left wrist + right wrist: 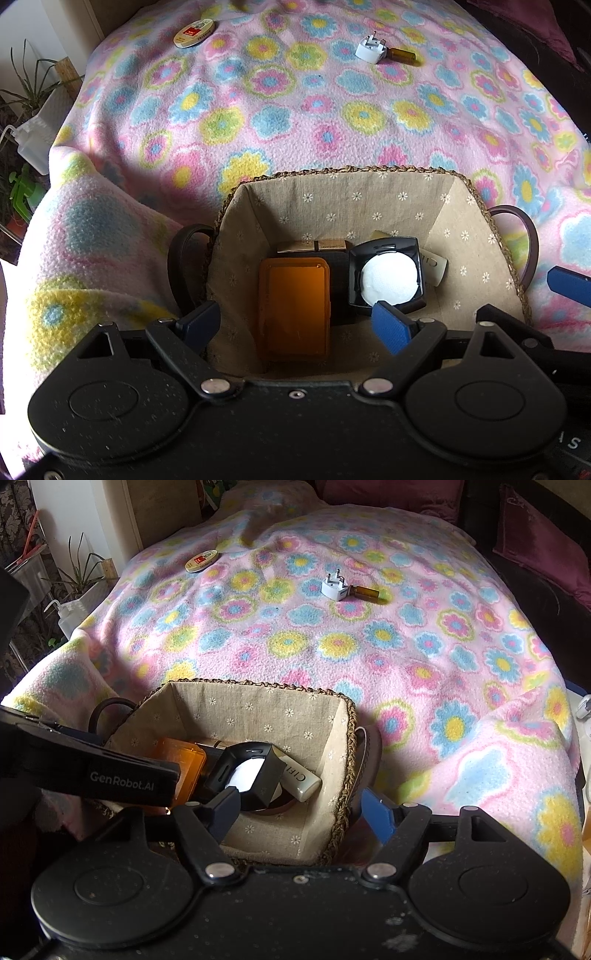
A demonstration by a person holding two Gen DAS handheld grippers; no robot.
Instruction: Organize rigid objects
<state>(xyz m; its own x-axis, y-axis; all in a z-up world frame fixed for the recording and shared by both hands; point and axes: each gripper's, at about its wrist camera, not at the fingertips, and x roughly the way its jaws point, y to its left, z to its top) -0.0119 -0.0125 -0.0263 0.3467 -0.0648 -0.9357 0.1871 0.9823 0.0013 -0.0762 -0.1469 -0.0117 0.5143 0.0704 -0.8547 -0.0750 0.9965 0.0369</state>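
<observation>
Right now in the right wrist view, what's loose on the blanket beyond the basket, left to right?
round tin → white plug adapter → small amber bottle, which lies right up against the adapter's right side.

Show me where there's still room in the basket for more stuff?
Inside the basket, the bare lining lies along the far wall and down the right side, beyond the black case. The left and middle are crowded: the orange box sits tight against the case. The blanket between basket and plug is wide open.
</observation>
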